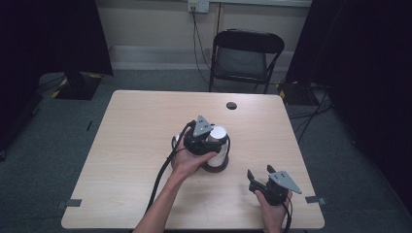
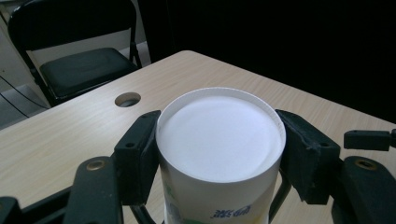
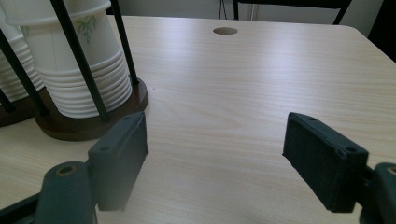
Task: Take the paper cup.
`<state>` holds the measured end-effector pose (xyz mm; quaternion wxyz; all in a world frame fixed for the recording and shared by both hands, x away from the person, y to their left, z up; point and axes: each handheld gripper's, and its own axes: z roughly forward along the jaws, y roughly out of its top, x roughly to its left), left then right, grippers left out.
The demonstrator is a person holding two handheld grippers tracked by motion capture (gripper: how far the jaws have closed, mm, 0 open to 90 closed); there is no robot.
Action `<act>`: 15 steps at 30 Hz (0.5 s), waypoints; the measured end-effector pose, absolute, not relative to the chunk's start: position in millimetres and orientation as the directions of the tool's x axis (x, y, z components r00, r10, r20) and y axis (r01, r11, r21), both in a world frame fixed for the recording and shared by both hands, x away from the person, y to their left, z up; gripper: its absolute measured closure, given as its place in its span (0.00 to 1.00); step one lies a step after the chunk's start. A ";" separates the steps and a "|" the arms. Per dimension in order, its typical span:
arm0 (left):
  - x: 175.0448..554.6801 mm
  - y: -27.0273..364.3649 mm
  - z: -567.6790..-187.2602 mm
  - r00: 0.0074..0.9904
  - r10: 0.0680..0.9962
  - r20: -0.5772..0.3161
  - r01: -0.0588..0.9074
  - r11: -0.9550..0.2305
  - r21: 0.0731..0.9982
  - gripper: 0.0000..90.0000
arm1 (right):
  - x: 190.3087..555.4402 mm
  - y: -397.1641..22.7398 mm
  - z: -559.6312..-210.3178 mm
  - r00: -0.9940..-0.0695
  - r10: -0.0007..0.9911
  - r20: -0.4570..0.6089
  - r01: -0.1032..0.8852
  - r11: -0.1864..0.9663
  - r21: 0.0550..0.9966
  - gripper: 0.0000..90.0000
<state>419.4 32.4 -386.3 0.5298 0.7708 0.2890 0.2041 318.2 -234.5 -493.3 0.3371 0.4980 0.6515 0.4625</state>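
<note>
A stack of upturned white paper cups stands in a holder with a round dark wooden base and thin black rods, near the table's middle. My left gripper is shut on the topmost cup, one jaw pressed against each side of it just under its flat bottom. The cup carries a green leaf print and blue lettering. My right gripper hovers open near the front right of the table, nothing between its jaws; the cup stack stands to its left.
The light wooden table has a round cable hole near its far edge. A black folding chair stands beyond it. Dark curtains hang at both sides. A second column of cups stands behind the first.
</note>
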 end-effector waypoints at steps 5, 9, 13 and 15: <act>416.7 34.4 -379.9 0.746 0.666 0.019 0.206 -0.257 0.944 0.39 | 318.2 -234.5 -493.4 -0.275 0.961 0.022 0.336 0.075 0.939 0.24; 416.7 38.2 -377.5 0.745 0.667 -0.010 0.217 -0.228 0.949 0.39 | 318.1 -234.6 -493.4 -0.276 0.961 0.025 0.336 0.072 0.939 0.24; 414.2 39.9 -374.8 0.739 0.673 -0.010 0.207 -0.213 0.955 0.39 | 318.2 -234.6 -493.4 -0.276 0.961 0.023 0.336 0.074 0.939 0.24; 413.0 40.7 -373.4 0.742 0.670 -0.016 0.200 -0.199 0.959 0.39 | 318.1 -234.8 -493.4 -0.276 0.961 0.026 0.334 0.071 0.940 0.24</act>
